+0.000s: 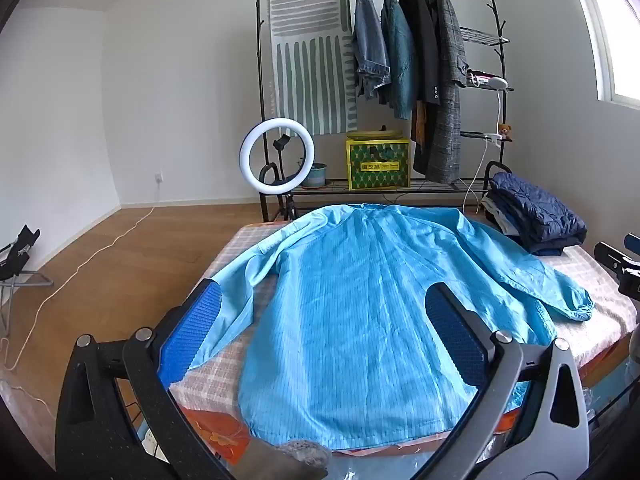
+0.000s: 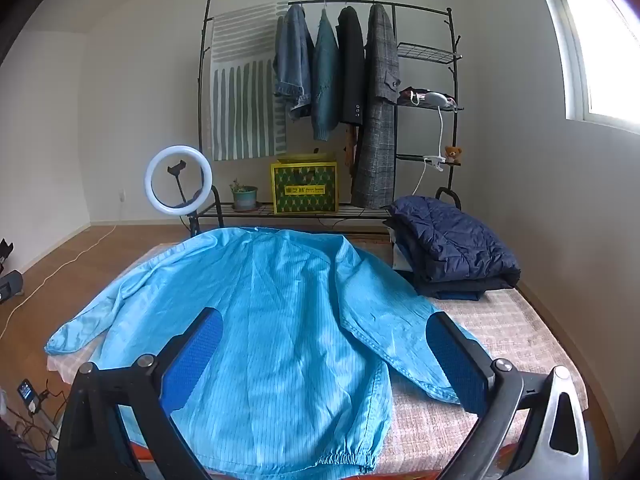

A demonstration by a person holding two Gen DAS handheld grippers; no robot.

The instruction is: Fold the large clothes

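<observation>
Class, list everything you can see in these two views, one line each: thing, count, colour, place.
coat: one, light blue, spread flat on the bed
bed: one, pale checked cover, foreground
folded clothes: one pile, navy on top, far right corner of the bed
clothes rack: one, black, by the wall
hanging garments: four, blue to grey, on the rack
box: one, yellow-green, rack's bottom shelf
ring light: one, white, beside the rack
left tongs: open, above the coat
right tongs: open, above the coat

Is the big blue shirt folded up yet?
No, spread out. The blue shirt lies flat on the table, both sleeves stretched out to the sides.
</observation>
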